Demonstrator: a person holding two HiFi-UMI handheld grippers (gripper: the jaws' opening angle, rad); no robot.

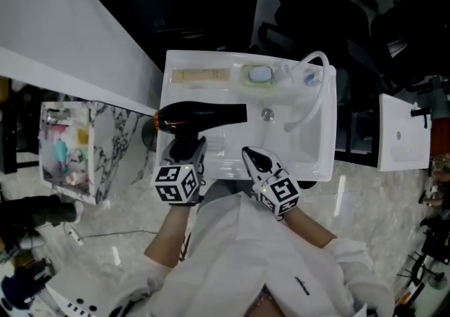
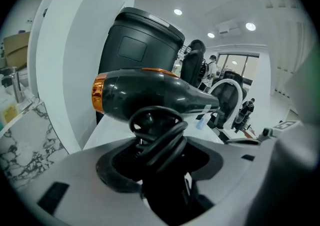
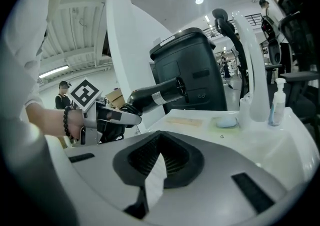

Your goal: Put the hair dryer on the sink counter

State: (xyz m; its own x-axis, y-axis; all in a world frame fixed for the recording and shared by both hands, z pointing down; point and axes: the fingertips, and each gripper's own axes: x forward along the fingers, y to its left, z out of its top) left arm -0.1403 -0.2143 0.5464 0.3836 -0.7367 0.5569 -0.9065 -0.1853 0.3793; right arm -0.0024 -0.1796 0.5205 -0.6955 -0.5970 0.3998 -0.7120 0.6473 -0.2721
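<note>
A black hair dryer (image 1: 200,116) with an orange rear ring hangs level over the left part of the white sink (image 1: 320,168), its nozzle pointing right. My left gripper (image 1: 186,148) is shut on its handle, which has the black cord wound round it (image 2: 157,135). In the right gripper view the hair dryer (image 3: 155,97) and the left gripper (image 3: 107,120) show at the left. My right gripper (image 1: 254,159) hovers at the sink's front rim, jaws together, holding nothing (image 3: 160,155).
On the sink's back ledge lie a pale wooden strip (image 1: 201,76), a soap dish (image 1: 259,74) and a small bottle (image 1: 311,78) by the white faucet (image 1: 309,98). A marble cabinet with a clear box (image 1: 67,147) stands left. A second sink (image 1: 402,133) is right.
</note>
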